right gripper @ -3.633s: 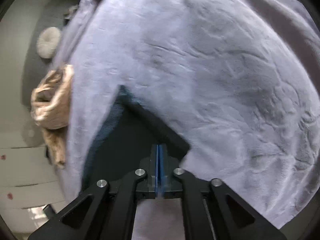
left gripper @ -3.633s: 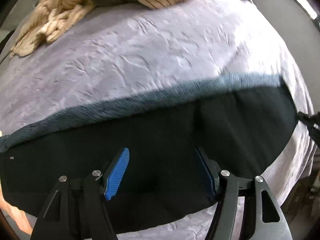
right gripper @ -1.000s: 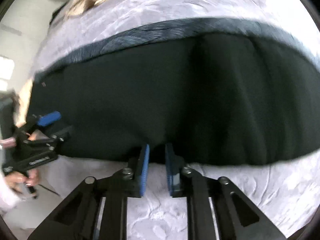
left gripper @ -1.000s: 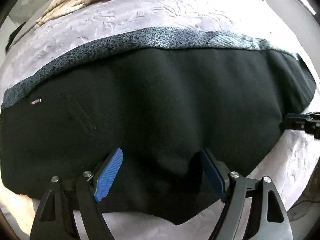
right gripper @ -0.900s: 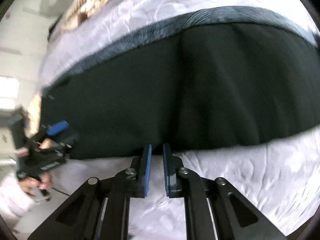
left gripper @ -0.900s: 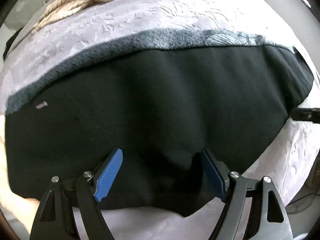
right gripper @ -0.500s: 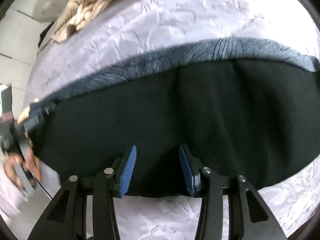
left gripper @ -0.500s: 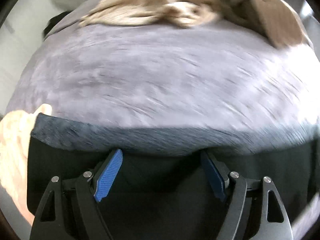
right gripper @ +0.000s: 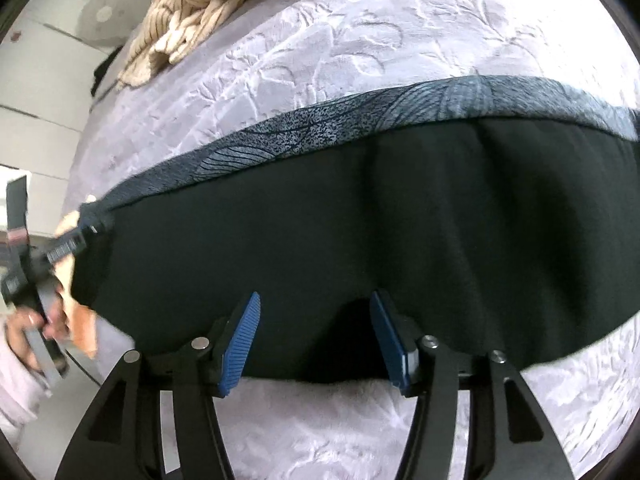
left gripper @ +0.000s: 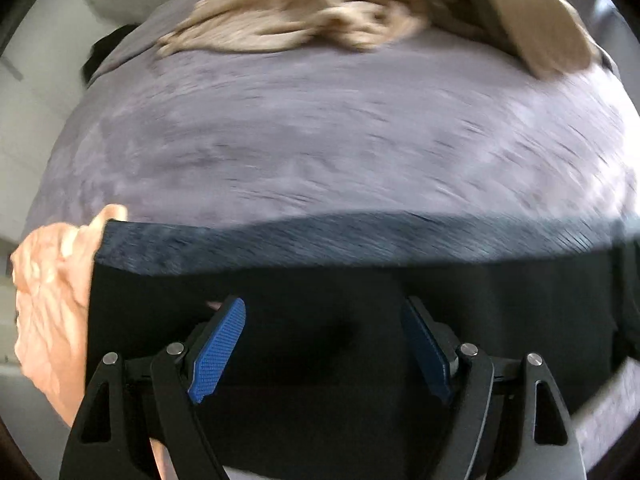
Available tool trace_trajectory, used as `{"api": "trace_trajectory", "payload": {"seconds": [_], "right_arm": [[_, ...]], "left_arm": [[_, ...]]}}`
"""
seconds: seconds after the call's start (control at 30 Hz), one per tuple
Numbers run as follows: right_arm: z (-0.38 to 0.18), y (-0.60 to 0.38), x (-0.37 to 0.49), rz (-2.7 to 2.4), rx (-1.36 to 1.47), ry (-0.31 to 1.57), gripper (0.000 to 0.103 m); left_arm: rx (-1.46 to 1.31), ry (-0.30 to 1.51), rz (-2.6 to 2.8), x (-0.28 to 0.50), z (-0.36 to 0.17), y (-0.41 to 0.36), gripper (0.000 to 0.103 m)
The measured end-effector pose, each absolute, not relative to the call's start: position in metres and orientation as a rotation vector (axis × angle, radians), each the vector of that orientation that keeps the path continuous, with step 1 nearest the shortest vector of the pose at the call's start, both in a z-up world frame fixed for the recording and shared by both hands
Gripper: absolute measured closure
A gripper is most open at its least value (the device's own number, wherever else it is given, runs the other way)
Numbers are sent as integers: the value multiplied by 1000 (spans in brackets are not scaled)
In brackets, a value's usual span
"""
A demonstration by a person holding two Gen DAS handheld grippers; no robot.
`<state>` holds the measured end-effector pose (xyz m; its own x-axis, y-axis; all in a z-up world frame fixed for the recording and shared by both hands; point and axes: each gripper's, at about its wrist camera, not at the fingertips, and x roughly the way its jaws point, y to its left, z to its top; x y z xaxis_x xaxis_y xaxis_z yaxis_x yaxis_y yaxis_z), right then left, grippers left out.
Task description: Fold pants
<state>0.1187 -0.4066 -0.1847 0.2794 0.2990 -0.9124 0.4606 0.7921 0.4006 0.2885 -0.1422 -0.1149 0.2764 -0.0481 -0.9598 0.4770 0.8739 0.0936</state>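
The black pants (right gripper: 360, 220) lie flat across the lilac bedspread (right gripper: 340, 52), with a blue-grey patterned band (right gripper: 360, 114) along their far edge. My right gripper (right gripper: 316, 340) is open and empty over the pants' near edge. My left gripper (left gripper: 324, 344) is open and empty over the pants (left gripper: 340, 292) near their left end. It also shows at the left of the right wrist view (right gripper: 60, 248), at the pants' left end, its jaws hidden. The left wrist view is blurred.
A heap of beige and striped clothes (right gripper: 188, 12) lies at the far side of the bed (left gripper: 320, 12). A peach cloth (left gripper: 48, 304) hangs at the bed's left edge. White floor and a wall show beyond the bed on the left.
My right gripper has opened wide and let go of the pants' edge. My left gripper has swung left along the pants to their left end, staying open.
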Motion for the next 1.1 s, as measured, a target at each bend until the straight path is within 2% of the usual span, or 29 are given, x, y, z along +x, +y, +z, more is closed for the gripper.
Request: {"api": "trace_trajectory", "payload": {"seconds": [0.43,0.57,0.73,0.9,0.93,1.0,1.03,1.1], "right_arm": [[-158,-487,41,-252,873,1183,42],[-158,-529,10,-337,915,1145,42],[-172,-597,-33,-473,1098,1043,42],[-196,-646,-61,-541,1304,901,42],[-200,-651,-63,-538,1330,879,44],[-212,-659,-62,-535,1368,865,62],[-217,-663,-61,-544,1374,880,87],[-214,-664,-66,-524,1383,852,88]], "left_arm": [[559,1279,-733,144,-96,-297,22],[560,1268,-783,125,-92,-341,22],[532,1262,-750,127,-94,-384,22],[553,1282,-650,137,-121,-413,22],[557,1300,-635,136,-127,-413,22],[540,1322,-613,137,-134,-414,22],[539,1321,-608,137,-133,-415,22],[553,1304,-606,135,-130,-418,22]]}}
